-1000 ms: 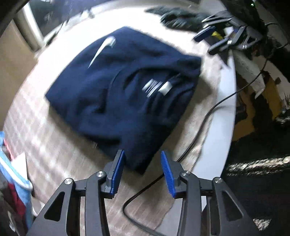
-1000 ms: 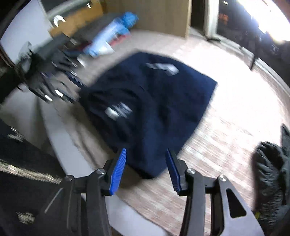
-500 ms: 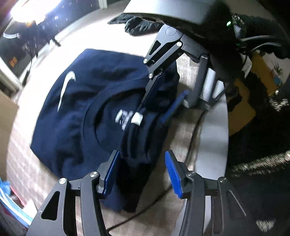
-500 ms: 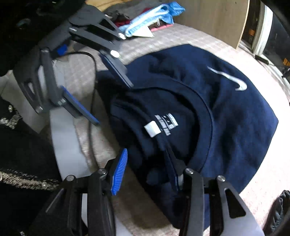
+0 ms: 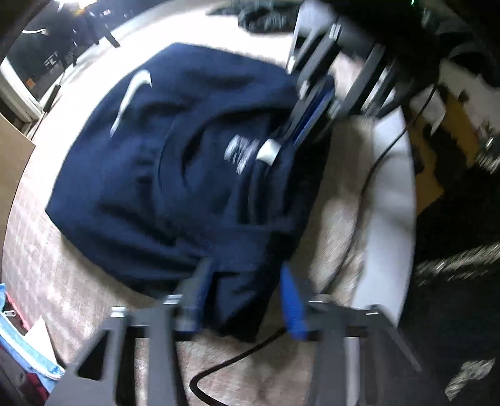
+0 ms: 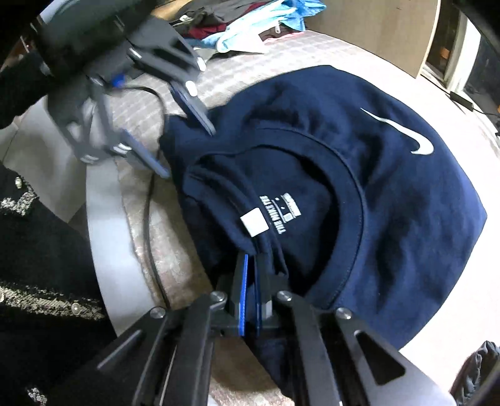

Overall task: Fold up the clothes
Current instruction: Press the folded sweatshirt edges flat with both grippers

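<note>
A navy T-shirt (image 5: 187, 175) with a white swoosh lies folded on the checked table cover, neck label up. My right gripper (image 6: 250, 265) is shut on the doubled fabric at the collar edge (image 6: 268, 250), just below the white tag. In the left wrist view the right gripper (image 5: 290, 131) grips by the tag. My left gripper (image 5: 243, 281) straddles the shirt's near corner; its jaws are closing with fabric between them, the blue pads still apart. From the right wrist view the left gripper (image 6: 189, 153) stands astride that corner.
A black cable (image 5: 359, 218) runs along the table's pale rim (image 5: 393, 203), close to the shirt's edge. A dark garment (image 5: 265, 18) lies at the far end. Light blue and red clothes (image 6: 265, 22) are piled beyond the shirt. Another dark garment (image 6: 478, 365) sits at the right edge.
Both grippers came down onto the shirt's near edge. The right gripper's jaws went from open to shut on the collar fabric. The left jaws narrowed around the corner.
</note>
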`<state>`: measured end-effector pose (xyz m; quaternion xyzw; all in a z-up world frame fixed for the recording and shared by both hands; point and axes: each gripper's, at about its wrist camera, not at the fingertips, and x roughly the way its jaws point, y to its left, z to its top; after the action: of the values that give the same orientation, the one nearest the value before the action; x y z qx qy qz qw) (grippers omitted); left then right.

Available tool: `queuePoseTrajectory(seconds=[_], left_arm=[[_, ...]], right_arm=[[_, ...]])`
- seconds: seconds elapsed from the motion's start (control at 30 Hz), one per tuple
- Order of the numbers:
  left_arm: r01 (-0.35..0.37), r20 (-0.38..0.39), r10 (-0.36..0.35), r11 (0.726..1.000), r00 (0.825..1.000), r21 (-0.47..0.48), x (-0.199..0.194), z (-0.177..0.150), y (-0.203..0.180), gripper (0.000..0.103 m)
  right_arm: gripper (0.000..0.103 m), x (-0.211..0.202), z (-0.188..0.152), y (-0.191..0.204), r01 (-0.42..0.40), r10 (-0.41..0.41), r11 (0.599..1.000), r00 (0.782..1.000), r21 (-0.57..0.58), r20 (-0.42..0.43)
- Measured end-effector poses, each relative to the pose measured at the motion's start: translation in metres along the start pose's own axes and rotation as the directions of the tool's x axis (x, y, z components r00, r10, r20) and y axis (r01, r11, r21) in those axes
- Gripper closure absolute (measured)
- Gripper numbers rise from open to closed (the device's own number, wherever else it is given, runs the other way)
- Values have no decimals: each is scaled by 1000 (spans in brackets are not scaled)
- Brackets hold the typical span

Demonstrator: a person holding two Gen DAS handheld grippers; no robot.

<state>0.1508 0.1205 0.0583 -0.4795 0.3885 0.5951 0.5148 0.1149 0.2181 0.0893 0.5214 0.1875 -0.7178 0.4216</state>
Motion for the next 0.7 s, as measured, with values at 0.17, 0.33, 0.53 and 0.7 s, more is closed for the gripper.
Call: queuePoseTrajectory(seconds=[0.17, 0.33, 0.53, 0.7], left_arm=[[82, 59, -77, 992, 995, -93, -28, -9, 18, 86], [56, -36, -58, 997, 998, -61, -14, -13, 5, 77], [49, 90, -55, 997, 994, 60, -32, 17, -33, 54], [110, 82, -117, 990, 990, 85, 1, 41, -39, 54]], right_arm=[[99, -31, 7, 0, -84, 84, 996, 994, -11, 65], [98, -2, 7, -1, -74, 73, 997, 997, -29, -30], [98, -8, 10, -3, -76, 76, 997, 997, -12, -13], [97, -17, 16, -20, -75, 70, 994, 996, 83, 57]])
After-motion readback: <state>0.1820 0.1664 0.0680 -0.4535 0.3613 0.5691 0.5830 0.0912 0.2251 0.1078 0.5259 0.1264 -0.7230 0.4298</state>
